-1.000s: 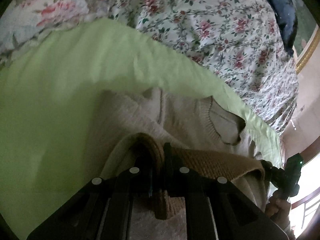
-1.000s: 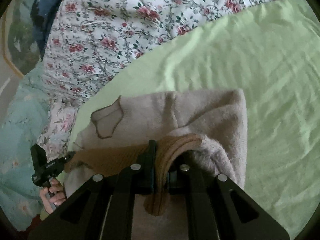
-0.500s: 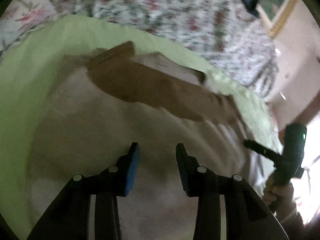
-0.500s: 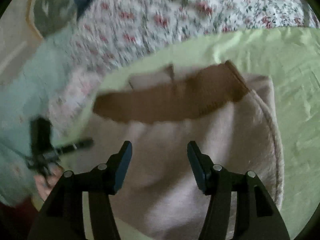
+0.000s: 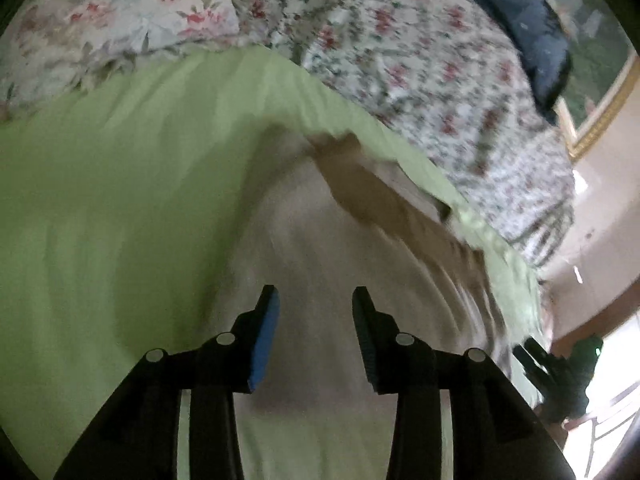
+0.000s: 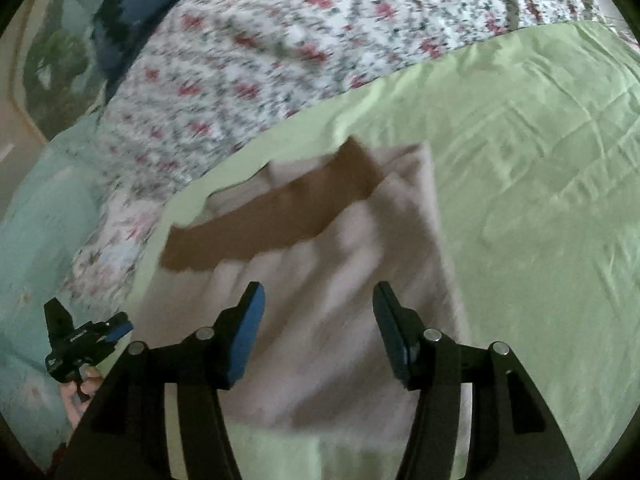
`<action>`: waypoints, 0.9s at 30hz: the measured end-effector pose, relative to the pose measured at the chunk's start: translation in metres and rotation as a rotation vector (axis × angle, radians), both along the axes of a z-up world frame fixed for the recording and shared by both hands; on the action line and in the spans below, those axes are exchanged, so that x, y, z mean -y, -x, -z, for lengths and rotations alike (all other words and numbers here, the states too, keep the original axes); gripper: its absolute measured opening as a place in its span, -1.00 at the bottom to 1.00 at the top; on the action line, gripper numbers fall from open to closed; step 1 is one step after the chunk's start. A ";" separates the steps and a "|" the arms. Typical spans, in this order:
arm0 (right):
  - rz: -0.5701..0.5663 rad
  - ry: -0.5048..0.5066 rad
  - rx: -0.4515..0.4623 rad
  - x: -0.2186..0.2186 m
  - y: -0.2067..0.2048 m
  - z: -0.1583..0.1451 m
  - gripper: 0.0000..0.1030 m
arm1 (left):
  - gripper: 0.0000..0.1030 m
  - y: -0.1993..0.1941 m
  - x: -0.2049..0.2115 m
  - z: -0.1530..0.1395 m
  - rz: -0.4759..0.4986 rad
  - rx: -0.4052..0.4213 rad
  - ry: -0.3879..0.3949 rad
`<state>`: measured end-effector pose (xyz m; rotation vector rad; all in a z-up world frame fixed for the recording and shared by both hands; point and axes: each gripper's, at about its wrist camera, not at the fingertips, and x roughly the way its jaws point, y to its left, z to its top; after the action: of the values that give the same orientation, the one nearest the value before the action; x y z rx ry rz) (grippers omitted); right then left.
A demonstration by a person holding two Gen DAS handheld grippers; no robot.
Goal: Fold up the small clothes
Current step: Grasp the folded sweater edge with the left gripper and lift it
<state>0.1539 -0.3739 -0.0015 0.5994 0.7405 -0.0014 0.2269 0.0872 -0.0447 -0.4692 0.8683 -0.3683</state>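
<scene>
A small beige knit sweater [image 5: 320, 248] [image 6: 352, 280] lies folded over on the light green sheet [image 5: 120, 200] [image 6: 540, 160], its brown ribbed hem [image 5: 384, 196] [image 6: 280, 212] lying across the far part. My left gripper [image 5: 314, 300] hovers over the sweater's near part, jaws still opening with nothing between them. My right gripper [image 6: 318, 296] stands open over the sweater, holding nothing. Each wrist view catches the other gripper at its edge: the right gripper [image 5: 560, 376] in a hand, the left gripper [image 6: 84, 336] in a hand. Both views are motion-blurred.
A floral quilt [image 5: 420, 60] [image 6: 300, 40] is bunched behind the green sheet. A dark blue cloth [image 5: 532, 20] [image 6: 128, 20] lies on its far side. A pale teal floral bedcover [image 6: 44, 220] falls away at the left. A framed picture [image 5: 600, 80] hangs on the wall.
Both grippers let go of the brown hem they were shut on and opened. Both drew back toward the near side; the hem now lies across the sweater's far part.
</scene>
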 end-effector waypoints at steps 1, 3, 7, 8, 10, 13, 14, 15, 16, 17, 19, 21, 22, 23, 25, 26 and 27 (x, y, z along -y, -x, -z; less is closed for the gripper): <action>-0.015 -0.005 0.001 -0.007 0.005 0.000 0.12 | -0.16 0.014 0.001 0.001 0.012 -0.007 0.006; -0.050 -0.023 0.000 -0.025 0.019 0.002 0.13 | -0.04 0.043 0.011 0.004 0.033 -0.030 0.009; -0.097 -0.026 -0.011 -0.053 0.043 0.004 0.14 | 0.27 0.078 0.018 0.014 0.033 -0.066 0.028; -0.104 -0.032 -0.011 -0.057 0.049 0.005 0.15 | 0.30 0.086 0.019 0.017 0.026 -0.072 0.041; -0.117 -0.046 -0.008 -0.066 0.058 0.007 0.15 | 0.32 0.092 0.021 0.022 0.023 -0.086 0.058; -0.127 -0.064 -0.018 -0.074 0.068 0.012 0.16 | 0.33 0.091 0.026 0.029 0.018 -0.107 0.084; -0.137 -0.072 -0.022 -0.078 0.071 0.014 0.16 | 0.37 0.090 0.027 0.031 0.015 -0.112 0.095; -0.141 -0.072 -0.024 -0.079 0.072 0.015 0.16 | 0.39 0.090 0.029 0.033 0.010 -0.114 0.107; -0.142 -0.069 -0.027 -0.081 0.074 0.015 0.16 | 0.39 0.087 0.030 0.033 0.003 -0.113 0.111; -0.144 -0.067 -0.029 -0.082 0.075 0.016 0.16 | 0.40 0.086 0.031 0.034 -0.003 -0.110 0.118; -0.148 -0.076 -0.033 -0.083 0.077 0.018 0.16 | 0.44 0.081 0.032 0.036 -0.014 -0.111 0.131; -0.146 -0.080 -0.034 -0.084 0.079 0.019 0.16 | 0.44 0.073 0.032 0.039 -0.023 -0.114 0.166; -0.147 -0.084 -0.037 -0.084 0.080 0.020 0.16 | 0.44 0.068 0.029 0.041 -0.033 -0.117 0.188; -0.147 -0.085 -0.039 -0.084 0.079 0.020 0.16 | 0.44 0.063 0.027 0.042 -0.043 -0.117 0.202; -0.150 -0.086 -0.044 -0.084 0.078 0.020 0.16 | 0.44 0.052 0.022 0.043 -0.070 -0.111 0.230; -0.153 -0.088 -0.046 -0.085 0.078 0.021 0.16 | 0.44 0.046 0.020 0.043 -0.082 -0.110 0.236; -0.154 -0.090 -0.046 -0.085 0.078 0.021 0.16 | 0.44 0.040 0.017 0.043 -0.094 -0.108 0.240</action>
<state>0.0763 -0.2892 -0.0226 0.6280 0.8332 0.1615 0.1871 0.0697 -0.0875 -0.7551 0.9068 -0.3648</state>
